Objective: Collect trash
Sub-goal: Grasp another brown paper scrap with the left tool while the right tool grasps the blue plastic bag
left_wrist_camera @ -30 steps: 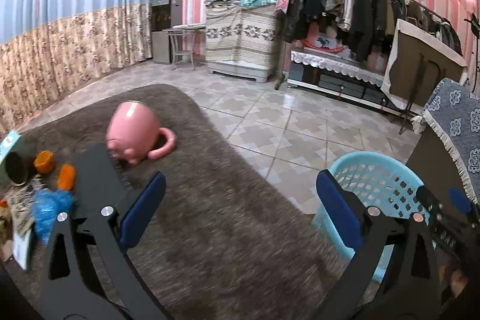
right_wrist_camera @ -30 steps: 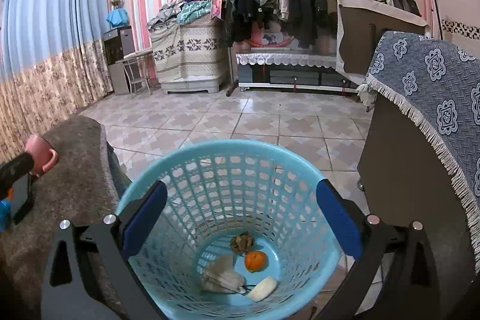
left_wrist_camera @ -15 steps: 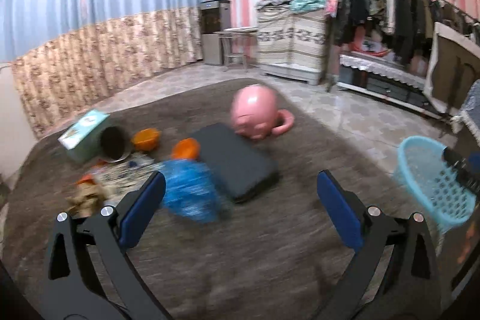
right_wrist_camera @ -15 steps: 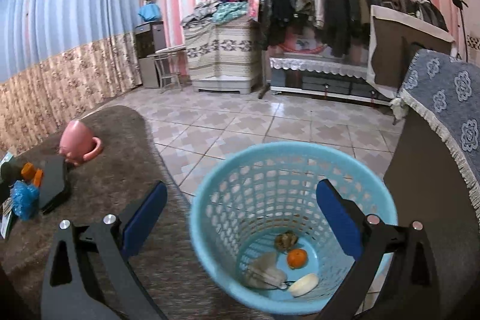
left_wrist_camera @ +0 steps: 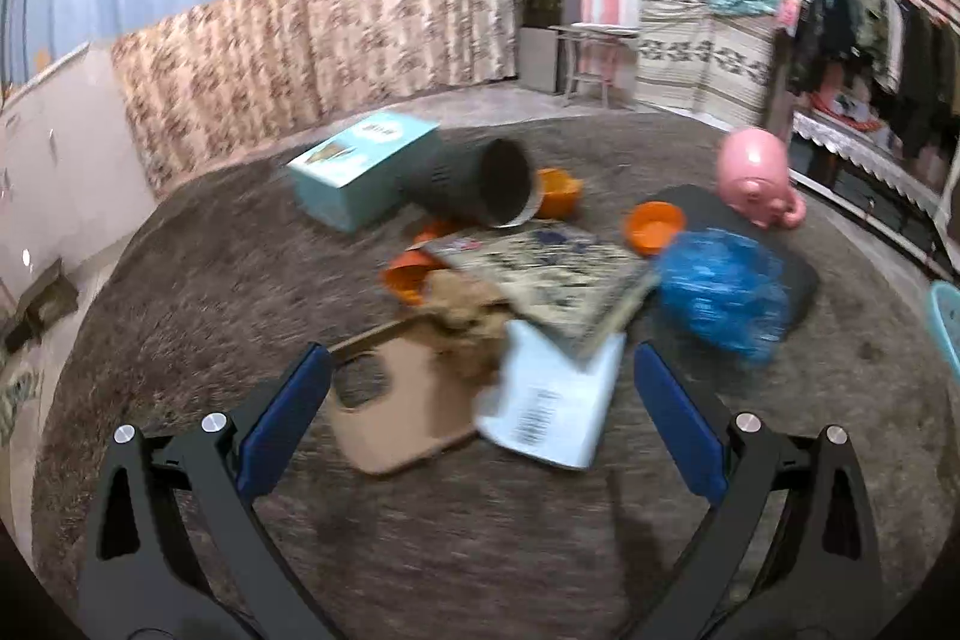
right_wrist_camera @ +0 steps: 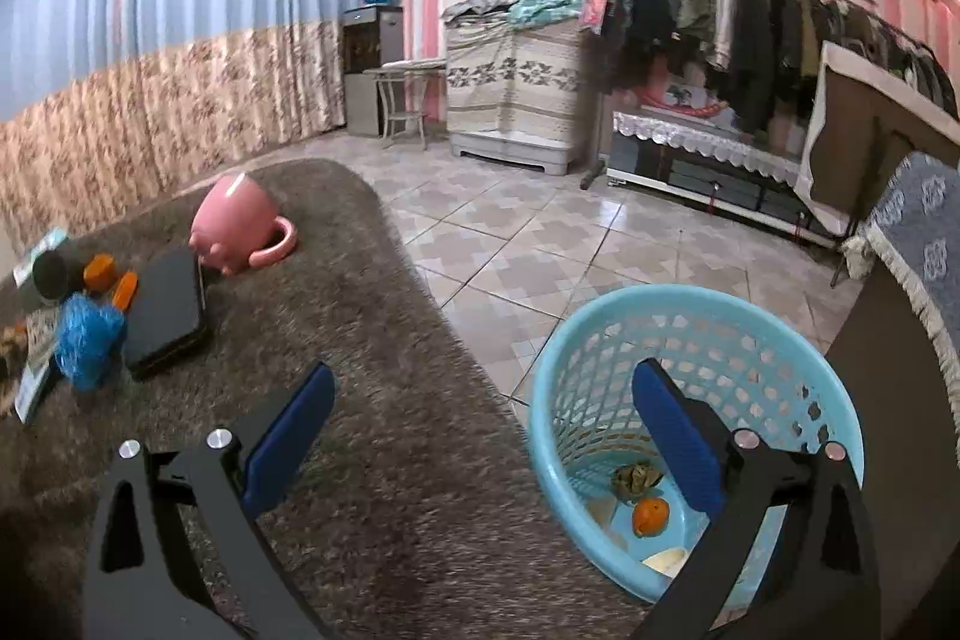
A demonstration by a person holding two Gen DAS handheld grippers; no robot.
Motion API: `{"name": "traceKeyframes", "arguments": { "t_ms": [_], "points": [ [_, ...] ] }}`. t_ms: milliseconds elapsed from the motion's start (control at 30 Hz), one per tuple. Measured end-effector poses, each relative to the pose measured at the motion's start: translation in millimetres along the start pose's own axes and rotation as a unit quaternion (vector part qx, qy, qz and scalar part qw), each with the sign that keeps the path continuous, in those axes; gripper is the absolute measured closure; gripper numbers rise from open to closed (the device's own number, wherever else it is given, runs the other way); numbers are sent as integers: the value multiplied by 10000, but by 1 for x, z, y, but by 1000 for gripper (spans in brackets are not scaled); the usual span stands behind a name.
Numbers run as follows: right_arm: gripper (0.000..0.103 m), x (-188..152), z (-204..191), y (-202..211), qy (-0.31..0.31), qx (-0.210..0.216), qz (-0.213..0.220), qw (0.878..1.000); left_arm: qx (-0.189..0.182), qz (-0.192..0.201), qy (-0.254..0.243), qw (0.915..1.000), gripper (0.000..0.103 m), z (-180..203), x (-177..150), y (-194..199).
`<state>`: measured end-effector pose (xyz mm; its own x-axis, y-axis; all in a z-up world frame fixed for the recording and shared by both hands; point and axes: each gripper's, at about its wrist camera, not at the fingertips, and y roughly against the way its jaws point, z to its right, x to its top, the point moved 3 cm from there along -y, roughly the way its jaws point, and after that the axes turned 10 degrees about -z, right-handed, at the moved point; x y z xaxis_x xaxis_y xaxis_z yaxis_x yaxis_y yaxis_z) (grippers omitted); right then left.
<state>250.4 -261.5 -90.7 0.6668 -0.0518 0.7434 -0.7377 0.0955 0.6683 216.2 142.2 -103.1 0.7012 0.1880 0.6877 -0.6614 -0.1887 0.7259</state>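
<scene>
Right wrist view: several scraps, among them an orange (right_wrist_camera: 650, 515), are seen already deposited in the blue basket (right_wrist_camera: 576, 370), while the crumpled blue bag (left_wrist_camera: 723, 295) and brown paper wad (left_wrist_camera: 468, 316) remain uncollected on the carpet (left_wrist_camera: 480, 550), both grippers being spread empty.

The left gripper (left_wrist_camera: 480, 388) has swung from the basket (right_wrist_camera: 696, 436) to over the clutter, jaws wide.

Soft indoor light — motion blur, fisheye-warped dark corners.
</scene>
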Motion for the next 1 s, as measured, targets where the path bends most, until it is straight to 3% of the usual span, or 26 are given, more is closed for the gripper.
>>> {"name": "traceKeyframes", "arguments": {
  "t_ms": [167,300,333,433,467,633,767,933,1000],
  "points": [
    [6,0,-15,-6,79,162,-163,9997,138,-33,-53,9999,6,-21,17,-19],
    [6,0,-30,-10,-36,352,-294,9989,-167,-203,-145,9995,10,-21,24,-38],
    [6,1,-34,-10,-51,394,-312,9987,-233,-255,-151,9993,17,-19,24,-41],
    [6,1,-50,-13,4,549,-375,9978,-485,-476,-231,9974,55,-13,21,-51],
    [6,0,-59,-13,95,594,-390,9974,-587,-462,-230,9969,60,-13,21,-51],
    [6,-1,-97,-12,441,886,-392,9943,-552,-193,-216,9981,61,-20,18,-31],
    [6,4,-142,-7,886,1156,-265,9890,-219,-77,-263,9994,60,-36,18,-18],
    [6,2,-204,-10,1498,1498,-288,9769,160,14,-63,9999,60,-80,20,-12],
    [6,-3,-225,-11,1747,1526,-295,9723,146,-27,96,9998,60,-94,20,-11]
  ]
}}
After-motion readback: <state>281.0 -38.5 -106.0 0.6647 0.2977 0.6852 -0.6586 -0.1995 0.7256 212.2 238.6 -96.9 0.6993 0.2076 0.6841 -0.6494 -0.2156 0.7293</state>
